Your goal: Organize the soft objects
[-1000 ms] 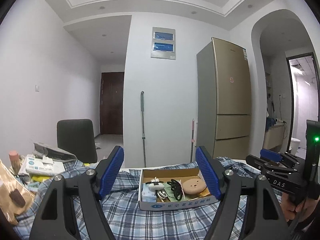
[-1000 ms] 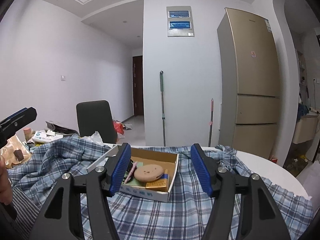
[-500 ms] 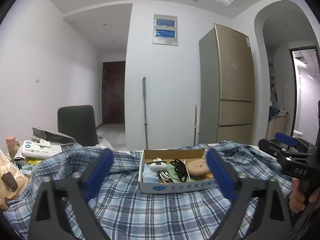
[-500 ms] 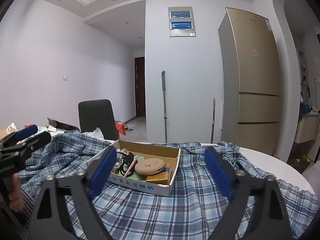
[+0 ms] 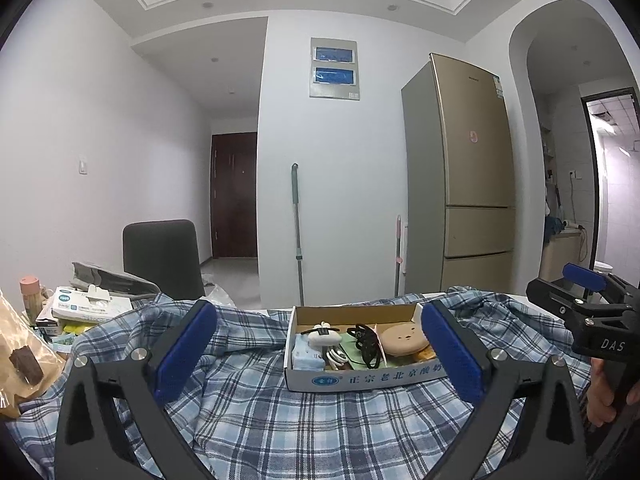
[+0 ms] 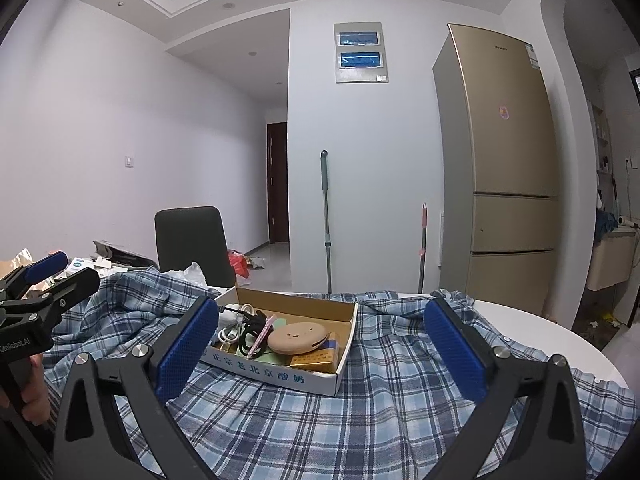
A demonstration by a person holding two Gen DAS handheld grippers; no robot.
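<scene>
Left hand-held gripper (image 5: 318, 354) hanging wide open, empty; right hand-held gripper (image 6: 320, 350) jaws still opening, empty, over plaid shirt (image 6: 320, 420) bearing cardboard box (image 6: 280, 372).

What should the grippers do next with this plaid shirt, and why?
Probably lift the cardboard box off the plaid shirt first. It sits on the spread cloth, so folding would tip it. The left gripper stands open and empty, and the right gripper's jaws are opening, pads either side of the box, not touching.
</scene>
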